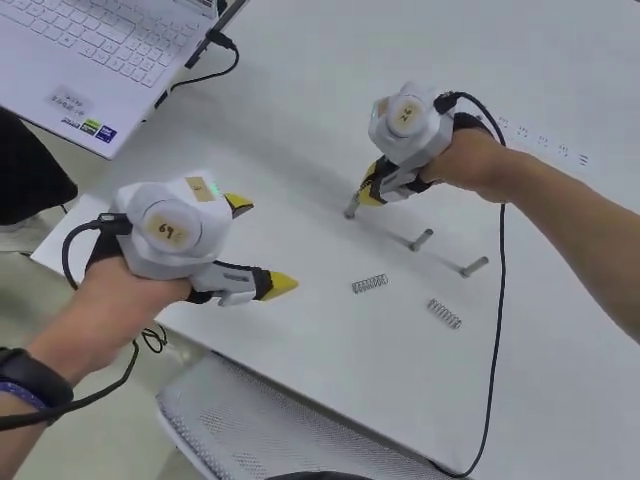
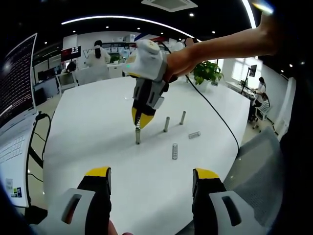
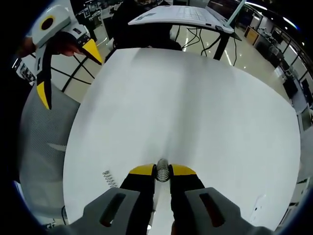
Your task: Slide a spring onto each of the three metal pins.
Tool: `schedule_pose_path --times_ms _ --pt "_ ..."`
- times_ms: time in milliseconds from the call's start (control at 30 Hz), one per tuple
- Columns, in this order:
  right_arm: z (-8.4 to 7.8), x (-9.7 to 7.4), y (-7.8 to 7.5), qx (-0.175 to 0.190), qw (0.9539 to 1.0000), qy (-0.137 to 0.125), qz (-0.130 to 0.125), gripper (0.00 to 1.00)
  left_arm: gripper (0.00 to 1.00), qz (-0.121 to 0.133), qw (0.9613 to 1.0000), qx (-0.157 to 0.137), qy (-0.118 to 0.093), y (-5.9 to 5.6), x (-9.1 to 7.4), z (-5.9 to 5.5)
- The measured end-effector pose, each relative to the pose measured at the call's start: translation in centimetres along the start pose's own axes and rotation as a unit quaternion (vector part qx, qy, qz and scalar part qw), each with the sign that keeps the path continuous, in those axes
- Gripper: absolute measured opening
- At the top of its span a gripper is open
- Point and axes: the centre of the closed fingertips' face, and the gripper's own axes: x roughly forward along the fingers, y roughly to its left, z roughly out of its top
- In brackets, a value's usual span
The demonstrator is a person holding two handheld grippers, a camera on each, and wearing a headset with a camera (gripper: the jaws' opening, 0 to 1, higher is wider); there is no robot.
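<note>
Three short metal pins stand in a row on the white table: a left pin (image 1: pixel 352 208) (image 2: pixel 138 136), a middle pin (image 1: pixel 421 239) (image 2: pixel 167 124) and a right pin (image 1: pixel 473 266) (image 2: pixel 183 117). My right gripper (image 1: pixel 368 196) (image 3: pixel 162 171) is shut on a spring (image 3: pixel 162 170) (image 2: pixel 138 124), held right over the left pin's top. Two more springs lie flat on the table, one (image 1: pixel 369 284) (image 2: pixel 174 151) nearer me and one (image 1: pixel 444 313) (image 2: pixel 194 134) further right. My left gripper (image 1: pixel 260 245) (image 2: pixel 152 174) hovers open and empty to the left of the pins.
An open laptop (image 1: pixel 100 50) with a black cable (image 1: pixel 215 55) sits at the table's far left. A grey mesh chair (image 1: pixel 250 430) stands below the table's near edge (image 1: pixel 330 395). A black cable (image 1: pixel 497 300) trails from the right gripper across the table.
</note>
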Motion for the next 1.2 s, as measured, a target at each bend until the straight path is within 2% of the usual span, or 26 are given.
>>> schedule_pose_path --times_ms 600,1200 --pt "-0.4 1.9 0.2 -0.009 0.9997 0.017 0.012 0.09 0.63 0.004 1.0000 -0.004 -0.001 0.3 0.0 0.2" --pt "-1.1 4.3 0.4 -0.015 0.9989 0.037 0.025 0.10 0.63 0.007 0.9999 -0.011 0.004 0.5 0.0 -0.5"
